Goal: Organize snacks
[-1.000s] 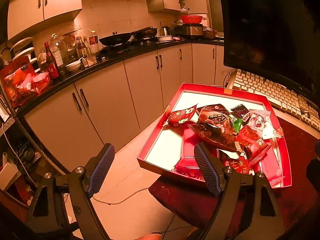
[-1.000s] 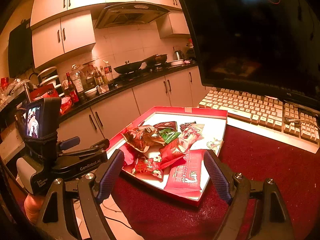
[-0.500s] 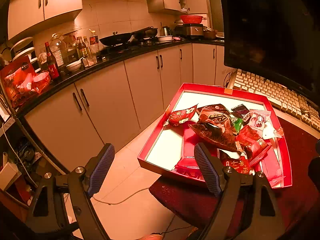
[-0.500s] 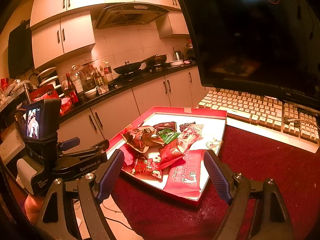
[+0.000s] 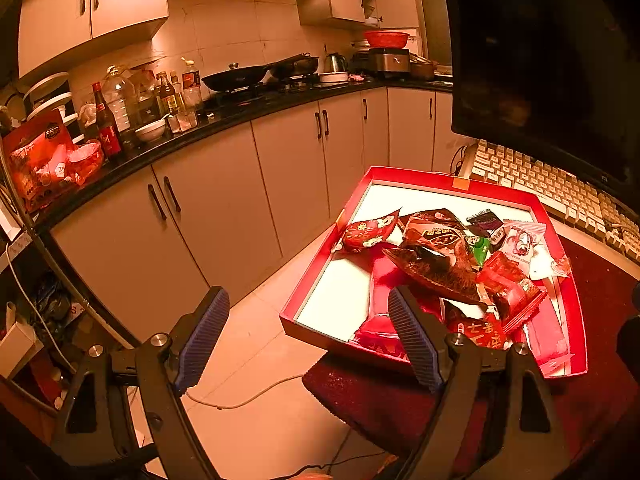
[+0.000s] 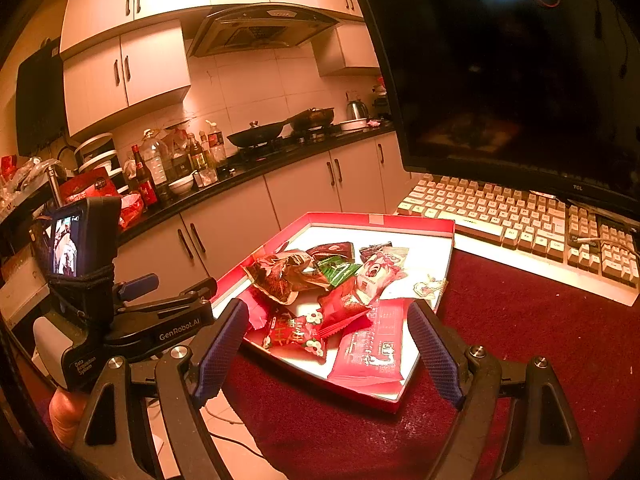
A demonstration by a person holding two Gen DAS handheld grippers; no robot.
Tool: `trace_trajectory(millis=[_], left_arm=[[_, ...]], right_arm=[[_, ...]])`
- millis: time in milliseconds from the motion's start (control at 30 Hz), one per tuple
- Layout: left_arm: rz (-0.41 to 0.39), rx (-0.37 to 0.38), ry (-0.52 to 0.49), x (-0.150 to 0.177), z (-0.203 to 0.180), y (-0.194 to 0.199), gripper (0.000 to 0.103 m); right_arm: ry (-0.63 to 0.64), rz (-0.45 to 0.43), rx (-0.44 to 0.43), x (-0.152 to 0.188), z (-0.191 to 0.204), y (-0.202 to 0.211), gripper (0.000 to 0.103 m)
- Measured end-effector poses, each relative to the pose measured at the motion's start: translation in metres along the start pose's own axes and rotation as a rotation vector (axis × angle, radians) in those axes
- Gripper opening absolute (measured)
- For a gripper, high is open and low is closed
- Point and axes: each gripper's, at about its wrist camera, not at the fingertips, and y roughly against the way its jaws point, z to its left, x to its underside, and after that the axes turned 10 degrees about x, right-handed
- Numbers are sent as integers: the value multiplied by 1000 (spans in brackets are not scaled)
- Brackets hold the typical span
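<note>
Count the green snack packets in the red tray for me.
1: a green packet in the middle of the pile in the tray, partly under a brown packet. Others may be buried.

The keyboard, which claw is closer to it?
Right. The right claw sits over the red tablecloth, in front of the keyboard. The left claw hangs off the table's edge, with the snack box between.

We see a dark monitor (image 6: 512, 80) with a beige keyboard (image 6: 520, 216) just below it. Left of the monitor, a wok (image 6: 256, 136) sits on the counter (image 5: 224, 120).
</note>
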Motion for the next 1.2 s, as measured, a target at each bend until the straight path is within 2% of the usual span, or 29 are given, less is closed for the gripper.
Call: trace_trajectory(millis=[1200], left_arm=[[4,-6,0,4,6,-14,82]], right_arm=[[-6,26,-1,1,9,-15,83]])
